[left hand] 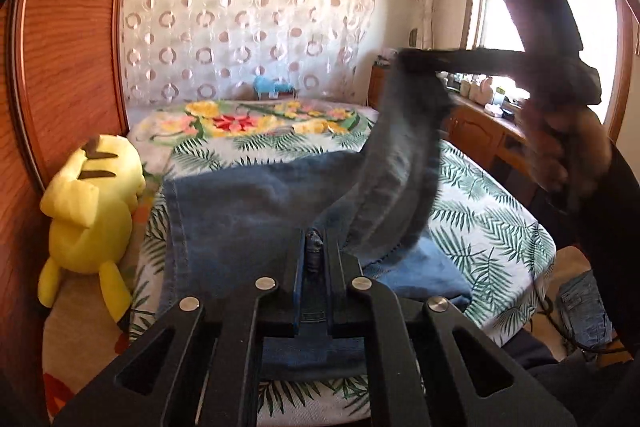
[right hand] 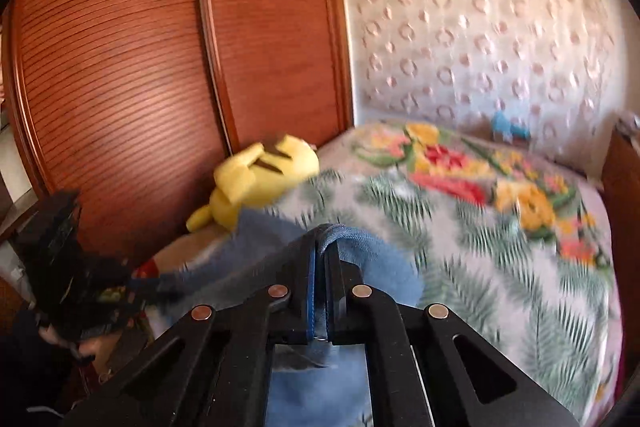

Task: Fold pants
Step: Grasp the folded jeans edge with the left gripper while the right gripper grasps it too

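Note:
Blue denim pants (left hand: 248,203) lie spread on the bed with the leaf-print cover (left hand: 492,227). My left gripper (left hand: 314,241) is shut on a fold of the pants low over the bed. My right gripper (left hand: 412,61) shows in the left wrist view, held high at the right, shut on a pant leg (left hand: 404,163) that hangs from it, blurred. In the right wrist view my right gripper (right hand: 322,239) pinches a denim edge (right hand: 340,233); the left gripper (right hand: 132,283) shows blurred at lower left.
A yellow plush toy (left hand: 92,203) lies at the bed's left edge against the wooden wardrobe (left hand: 68,67). A small blue toy (left hand: 272,87) sits at the headboard. More denim clothing (left hand: 584,311) lies off the bed at right. A wooden cabinet (left hand: 480,131) stands under the window.

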Motion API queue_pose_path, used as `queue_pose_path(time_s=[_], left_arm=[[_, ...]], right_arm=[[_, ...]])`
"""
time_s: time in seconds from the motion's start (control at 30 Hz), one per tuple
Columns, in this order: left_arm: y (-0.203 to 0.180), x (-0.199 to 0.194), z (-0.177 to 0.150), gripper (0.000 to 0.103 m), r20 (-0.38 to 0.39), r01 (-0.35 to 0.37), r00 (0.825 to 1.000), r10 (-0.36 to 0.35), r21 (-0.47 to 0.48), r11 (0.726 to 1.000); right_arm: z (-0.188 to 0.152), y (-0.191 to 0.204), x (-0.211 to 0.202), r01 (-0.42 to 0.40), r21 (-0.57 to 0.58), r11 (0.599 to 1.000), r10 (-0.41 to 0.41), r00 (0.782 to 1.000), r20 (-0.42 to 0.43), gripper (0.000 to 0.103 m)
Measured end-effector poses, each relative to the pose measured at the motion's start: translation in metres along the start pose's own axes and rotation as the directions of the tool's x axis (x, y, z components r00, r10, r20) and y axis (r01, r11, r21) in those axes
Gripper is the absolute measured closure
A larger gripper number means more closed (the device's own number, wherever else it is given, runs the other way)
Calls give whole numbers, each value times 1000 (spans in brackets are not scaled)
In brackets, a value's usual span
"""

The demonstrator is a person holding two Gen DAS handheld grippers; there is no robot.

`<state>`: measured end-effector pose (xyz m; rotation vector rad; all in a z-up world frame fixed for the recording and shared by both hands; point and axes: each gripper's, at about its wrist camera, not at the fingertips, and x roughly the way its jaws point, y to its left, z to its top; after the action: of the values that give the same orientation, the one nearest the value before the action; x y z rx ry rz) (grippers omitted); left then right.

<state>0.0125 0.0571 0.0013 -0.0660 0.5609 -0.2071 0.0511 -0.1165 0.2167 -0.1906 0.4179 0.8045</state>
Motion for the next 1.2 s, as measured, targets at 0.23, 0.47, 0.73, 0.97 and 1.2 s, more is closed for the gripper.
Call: queue_pose_path(time_s=[0.23, 0.47, 0.73, 0.97, 1.2], left_arm=[[11, -15, -3, 94, 1, -10, 1000, 10, -38, 999], [32, -15, -23, 94, -41, -43, 998, 39, -89, 995], [53, 11, -50, 85, -139, -93, 987, 74, -133, 987], [53, 12, -48, 55, -116, -106, 989, 91, -136, 985], [36, 6, -37, 55, -54, -85, 995, 79, -117, 990]], right_arm=[[28, 13, 64, -61, -45, 997, 58, 996, -70, 100], [33, 13, 146, -142, -8, 990, 139, 975, -175, 100], [36, 25, 214, -94, -10, 996, 86, 950, -299, 94], [42, 20, 205, -20, -45, 999, 6, 960, -281, 54], [54, -11, 140, 18, -29, 999, -23, 987, -158, 41]])
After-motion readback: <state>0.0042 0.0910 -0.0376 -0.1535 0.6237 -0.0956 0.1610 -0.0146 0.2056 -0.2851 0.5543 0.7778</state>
